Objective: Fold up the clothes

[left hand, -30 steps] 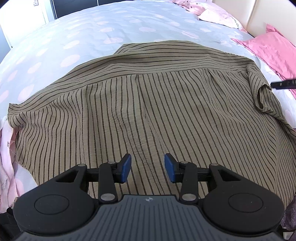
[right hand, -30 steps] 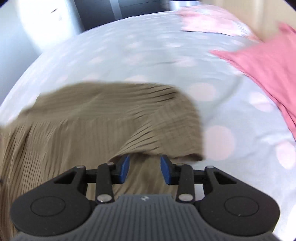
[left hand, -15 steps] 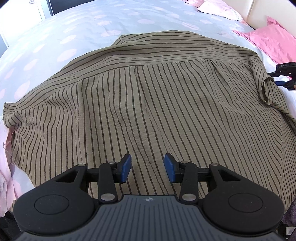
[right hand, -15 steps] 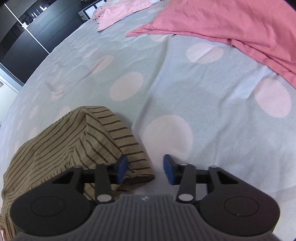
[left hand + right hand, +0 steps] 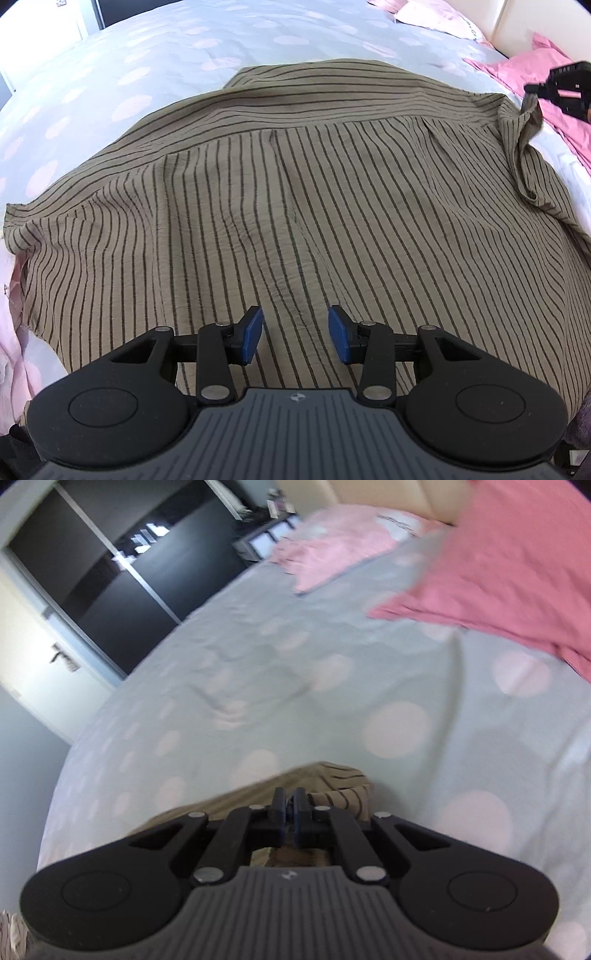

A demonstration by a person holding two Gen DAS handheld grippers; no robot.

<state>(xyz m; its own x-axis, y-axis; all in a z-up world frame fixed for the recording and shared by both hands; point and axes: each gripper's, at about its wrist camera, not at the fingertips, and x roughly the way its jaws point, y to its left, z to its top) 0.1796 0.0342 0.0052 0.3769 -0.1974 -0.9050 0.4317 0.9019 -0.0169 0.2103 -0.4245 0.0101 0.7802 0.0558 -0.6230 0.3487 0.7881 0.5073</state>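
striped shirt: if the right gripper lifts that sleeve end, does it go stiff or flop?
Likely flops: the striped shirt is thin and wrinkled, and the sleeve already sags from the right gripper. Probably light. The thin pinch might slip.

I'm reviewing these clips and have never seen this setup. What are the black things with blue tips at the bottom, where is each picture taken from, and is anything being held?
No robot here: a person carries a two-finger gripper in each hand, and a wide-angle camera on each looks forward along its fingers. One picture comes from the left gripper, the other from the right gripper.

A brown striped shirt lies spread, back up, on a pale blue spotted bedcover, with pink clothes further off.

The left gripper's blue pads stand apart above the shirt, gripping nothing. The right gripper's jaws have just closed, pinching the shirt's sleeve at its edge. The left view shows that sleeve end lifted off the bed at the far right.
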